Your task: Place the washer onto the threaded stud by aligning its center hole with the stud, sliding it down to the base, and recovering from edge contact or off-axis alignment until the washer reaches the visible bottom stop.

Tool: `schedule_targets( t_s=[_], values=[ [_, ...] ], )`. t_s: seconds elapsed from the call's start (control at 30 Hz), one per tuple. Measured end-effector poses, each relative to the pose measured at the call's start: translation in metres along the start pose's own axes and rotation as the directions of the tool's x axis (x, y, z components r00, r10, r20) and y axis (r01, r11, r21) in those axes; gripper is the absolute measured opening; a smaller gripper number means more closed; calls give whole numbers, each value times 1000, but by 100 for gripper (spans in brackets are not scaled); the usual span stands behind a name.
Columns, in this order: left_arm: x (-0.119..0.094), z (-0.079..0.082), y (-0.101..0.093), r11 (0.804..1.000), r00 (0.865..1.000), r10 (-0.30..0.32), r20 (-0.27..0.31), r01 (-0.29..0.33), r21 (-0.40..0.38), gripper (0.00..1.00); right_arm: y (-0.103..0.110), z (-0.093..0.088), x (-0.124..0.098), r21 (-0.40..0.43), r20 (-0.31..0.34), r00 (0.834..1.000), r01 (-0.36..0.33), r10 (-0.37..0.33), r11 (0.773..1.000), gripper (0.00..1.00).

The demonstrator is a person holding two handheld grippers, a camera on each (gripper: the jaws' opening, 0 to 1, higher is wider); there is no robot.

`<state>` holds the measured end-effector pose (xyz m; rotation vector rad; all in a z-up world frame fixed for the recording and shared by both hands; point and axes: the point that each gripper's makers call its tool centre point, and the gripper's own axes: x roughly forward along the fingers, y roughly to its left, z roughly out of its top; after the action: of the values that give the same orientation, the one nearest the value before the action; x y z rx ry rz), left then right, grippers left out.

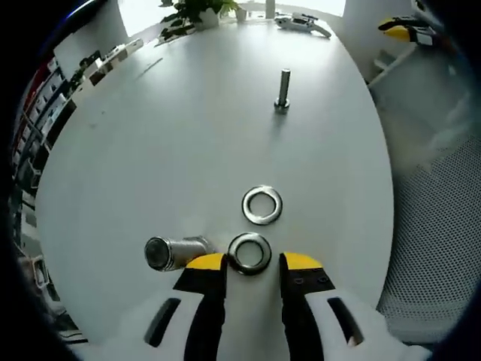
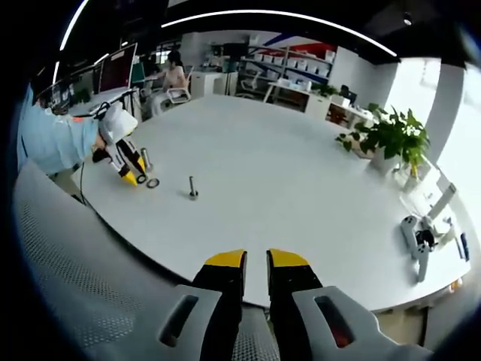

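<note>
Left gripper view: the left gripper point(image 1: 252, 262) is low over the white table point(image 1: 150, 150), jaws parted around a washer point(image 1: 249, 252) lying flat between the yellow tips, contact hard to judge. A 2nd washer point(image 1: 262, 204) lies just beyond, a metal cylinder point(image 1: 174, 252) on its side beside the left tip, and the threaded stud point(image 1: 283, 91) stands upright well apart. Right gripper view: the right gripper point(image 2: 256, 265) hangs at the table edge, jaws nearly closed with a narrow gap, empty; stud tiny, threads unreadable.

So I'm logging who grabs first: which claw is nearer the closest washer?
Left. The left claw straddles the washer, jaws open; the right claw hangs off the table edge, far away.
</note>
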<state>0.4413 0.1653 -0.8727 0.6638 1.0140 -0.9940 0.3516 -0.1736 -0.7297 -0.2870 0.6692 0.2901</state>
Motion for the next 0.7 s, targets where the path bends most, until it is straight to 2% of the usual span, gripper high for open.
schedule_targets(
  t_s=[0.23,0.37,0.47,0.57,0.7],
  values=[
    [1,1,0,1000,1000,-15,-7,15,26,25,0,-1,0,1,-3,1000,0,0,1000,13],
    [1,2,0,999,1000,-16,-13,16,30,21,0,-1,0,1,-2,1000,0,0,1000,13],
    [1,2,0,999,1000,-12,-10,12,34,21,0,0,0,1,-2,1000,0,0,1000,12],
    [0,2,3,997,1000,15,-15,-14,76,20,1,0,0,2,-1,1000,0,0,1000,12],
    [-1,0,3,998,1000,9,-25,-8,57,20,1,0,0,3,-1,1000,0,0,1000,12]
  ],
)
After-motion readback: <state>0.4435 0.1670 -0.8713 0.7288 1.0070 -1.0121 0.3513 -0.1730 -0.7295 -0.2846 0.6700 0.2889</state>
